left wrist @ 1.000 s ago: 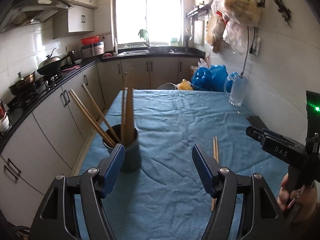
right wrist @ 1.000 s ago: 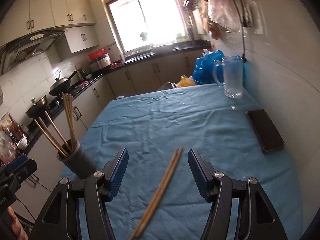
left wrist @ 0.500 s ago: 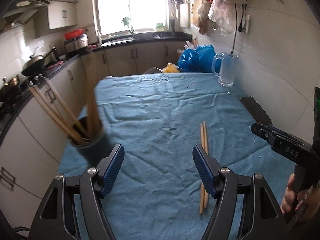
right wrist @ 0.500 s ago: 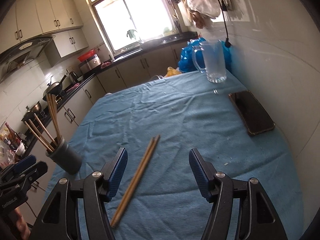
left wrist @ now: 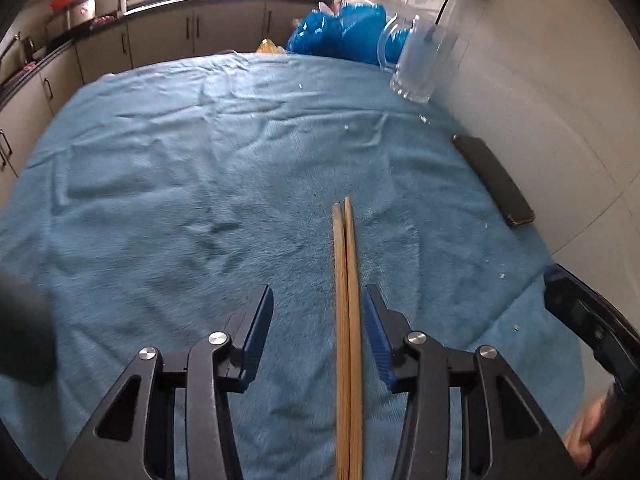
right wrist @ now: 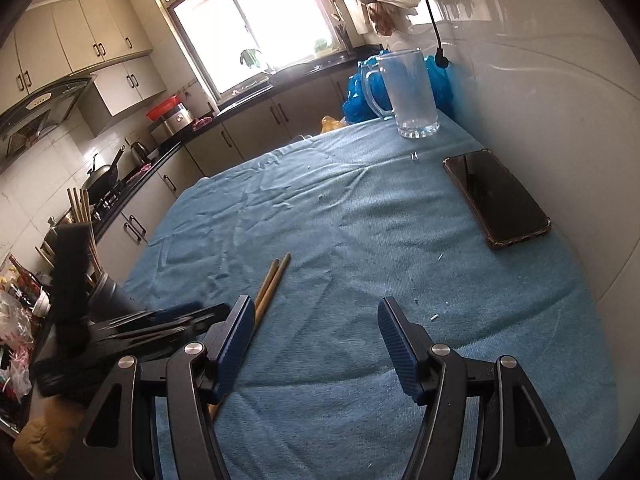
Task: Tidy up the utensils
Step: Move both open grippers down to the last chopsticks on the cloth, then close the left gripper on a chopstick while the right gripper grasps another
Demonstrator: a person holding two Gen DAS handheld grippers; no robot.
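A pair of wooden chopsticks [left wrist: 346,300] lies side by side on the blue cloth. My left gripper [left wrist: 318,320] is open and straddles them, with the pair close to its right finger. In the right wrist view the chopsticks [right wrist: 272,284] lie left of centre, partly hidden by my left gripper [right wrist: 176,324] coming in from the left. My right gripper [right wrist: 316,338] is open and empty above the cloth. A dark holder [right wrist: 108,296] with several chopsticks stands at the table's left edge.
A glass mug [right wrist: 408,92] stands at the far right corner of the table, also seen in the left wrist view [left wrist: 420,64]. A black phone [right wrist: 496,198] lies by the right wall. Blue bags [left wrist: 344,32] sit behind the table. Kitchen counters run along the left.
My left gripper has swung right from the holder and dropped low over the loose chopsticks, which now sit between its fingers. My right gripper has shifted slightly right and stays open.
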